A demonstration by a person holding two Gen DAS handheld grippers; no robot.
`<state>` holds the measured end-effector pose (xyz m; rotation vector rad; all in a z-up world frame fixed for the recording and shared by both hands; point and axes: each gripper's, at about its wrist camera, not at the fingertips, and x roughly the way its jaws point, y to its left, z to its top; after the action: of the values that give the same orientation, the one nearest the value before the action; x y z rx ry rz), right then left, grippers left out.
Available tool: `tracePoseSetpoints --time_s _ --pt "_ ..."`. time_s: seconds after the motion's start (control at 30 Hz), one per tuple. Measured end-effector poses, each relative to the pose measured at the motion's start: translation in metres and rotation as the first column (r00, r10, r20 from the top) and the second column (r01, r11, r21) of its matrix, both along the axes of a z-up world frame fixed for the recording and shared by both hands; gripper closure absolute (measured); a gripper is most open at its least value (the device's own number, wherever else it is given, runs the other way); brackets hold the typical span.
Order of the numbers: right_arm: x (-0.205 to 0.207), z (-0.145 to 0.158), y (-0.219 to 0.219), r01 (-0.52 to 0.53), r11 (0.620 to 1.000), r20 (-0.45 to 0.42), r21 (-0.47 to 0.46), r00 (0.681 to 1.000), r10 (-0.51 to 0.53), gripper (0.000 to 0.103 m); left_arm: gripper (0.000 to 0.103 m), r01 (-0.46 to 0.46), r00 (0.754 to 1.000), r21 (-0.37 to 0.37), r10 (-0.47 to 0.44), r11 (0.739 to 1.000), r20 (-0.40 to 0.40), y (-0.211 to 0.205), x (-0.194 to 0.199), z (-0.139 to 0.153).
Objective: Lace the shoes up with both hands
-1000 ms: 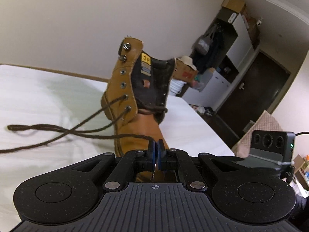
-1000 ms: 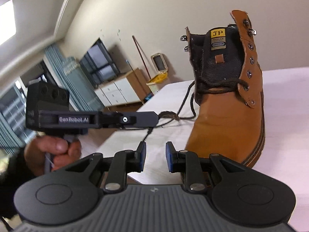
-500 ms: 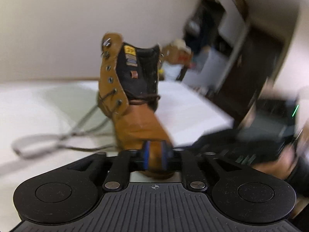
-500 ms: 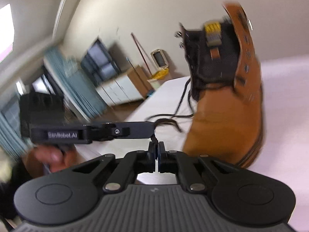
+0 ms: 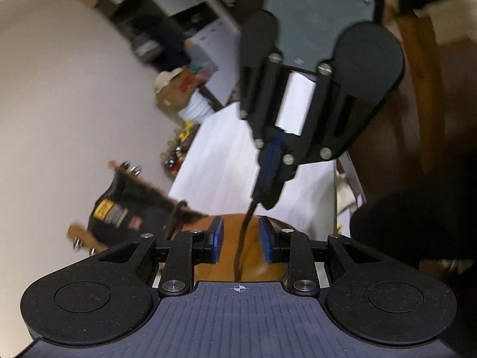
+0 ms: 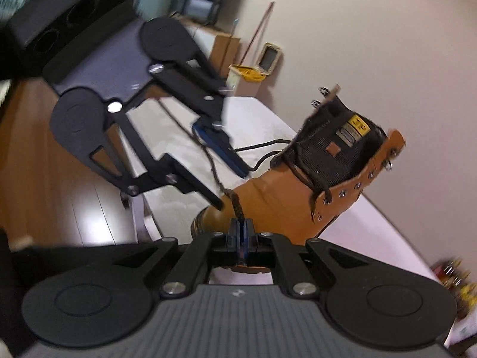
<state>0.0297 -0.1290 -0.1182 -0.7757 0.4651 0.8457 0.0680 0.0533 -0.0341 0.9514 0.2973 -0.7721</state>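
Boot (image 6: 277, 200) stands on the white surface (image 6: 259, 119), toe near the front edge, wall close behind; bare surface stretches to either side; right tool (image 6: 241, 232) is pressed together, pinching the dark lace (image 6: 237, 205) above the toe; left tool (image 5: 241, 243) is closing, pads (image 5: 217, 243) apart, the lace running between them untouched; both tools crowd close together over the toe.

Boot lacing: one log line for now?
right gripper: shut on lace | left gripper: closing, lace between, untouched | boot: upright
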Motion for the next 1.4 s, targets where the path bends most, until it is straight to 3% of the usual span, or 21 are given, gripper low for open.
tracePoseSetpoints --time_s 0.03,0.13,0.2,0.3,0.43,0.5,0.63,0.7,0.83,0.93,1.13,1.27,1.4 --pt "-0.001 -0.001 0.001 -0.006 1.0 0.007 -0.011 1.0 0.006 0.1 0.1 0.009 1.0 0.012 -0.009 1.0 0.002 -0.002 0.0 -0.002" --pt "-0.001 -0.002 0.001 -0.002 1.0 0.02 -0.017 1.0 0.002 0.1 0.1 0.003 1.0 0.017 -0.003 1.0 0.011 -0.006 -0.001 -0.007" --pt "0.001 -0.002 -0.001 0.009 1.0 0.021 -0.005 1.0 -0.008 0.1 0.1 -0.062 0.998 -0.057 0.061 0.996 -0.006 -0.001 0.004 -0.001" --pt "0.012 0.004 -0.014 0.08 0.993 0.001 0.087 0.997 -0.08 0.096 0.1 -0.216 0.976 -0.174 0.206 0.961 -0.073 0.006 0.027 0.016" --pt "0.033 0.011 -0.033 0.22 0.948 -0.038 0.229 0.975 -0.217 0.091 0.1 -0.374 0.926 -0.228 0.349 0.899 -0.145 0.013 0.058 0.03" --pt "0.049 0.013 -0.046 0.313 0.886 -0.093 0.343 0.949 -0.3 0.091 0.1 -0.437 0.898 -0.232 0.405 0.869 -0.174 0.012 0.077 0.036" --pt "0.076 0.016 -0.067 0.441 0.73 -0.278 0.522 0.897 -0.344 0.084 0.1 -0.483 0.871 -0.197 0.445 0.853 -0.206 0.005 0.103 0.04" --pt "0.09 0.018 -0.075 0.488 0.658 -0.371 0.573 0.871 -0.323 0.078 0.1 -0.493 0.864 -0.165 0.458 0.854 -0.21 -0.002 0.115 0.042" --pt "0.119 0.02 -0.079 0.559 0.568 -0.488 0.604 0.823 -0.291 0.076 0.1 -0.507 0.851 -0.106 0.476 0.856 -0.222 -0.01 0.127 0.041" --pt "0.137 0.019 -0.076 0.596 0.536 -0.535 0.598 0.795 -0.287 0.075 0.1 -0.504 0.851 -0.063 0.483 0.861 -0.207 -0.016 0.132 0.039" --pt "0.154 0.017 -0.065 0.633 0.527 -0.578 0.567 0.762 -0.293 0.074 0.1 -0.485 0.86 -0.024 0.472 0.874 -0.193 -0.027 0.133 0.039" --pt "0.161 0.011 -0.06 0.641 0.538 -0.581 0.548 0.754 -0.307 0.073 0.1 -0.474 0.864 -0.025 0.46 0.88 -0.204 -0.032 0.132 0.037" --pt "0.164 0.004 -0.073 0.635 0.517 -0.609 0.574 0.753 -0.249 0.081 0.1 -0.461 0.868 -0.014 0.448 0.887 -0.214 -0.033 0.133 0.037"
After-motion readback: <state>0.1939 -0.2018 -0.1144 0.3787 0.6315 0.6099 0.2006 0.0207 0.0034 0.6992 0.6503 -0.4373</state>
